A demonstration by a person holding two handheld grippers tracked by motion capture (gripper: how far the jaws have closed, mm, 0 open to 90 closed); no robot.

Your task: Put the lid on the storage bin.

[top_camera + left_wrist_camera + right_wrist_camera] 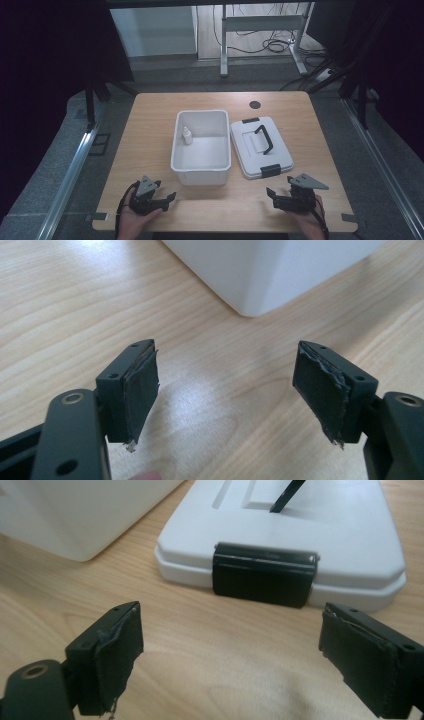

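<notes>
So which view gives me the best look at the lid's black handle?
The high view: the whole handle shows there, atop the white lid lying beside the box. The right gripper view catches just one end of it at the top edge, beyond the lid's black latch. The left gripper view looks at the box's corner.

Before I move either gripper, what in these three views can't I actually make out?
- Small bottle in the white bin, high view: too small to read its label or contents.
- Lid, right gripper view: far end and most of its black handle cut off by the top edge.
- White bin, left gripper view: just a bottom corner shows; the frame's top edge cuts off the rest.
- Lid's far latch, high view: too small to tell its position.
</notes>
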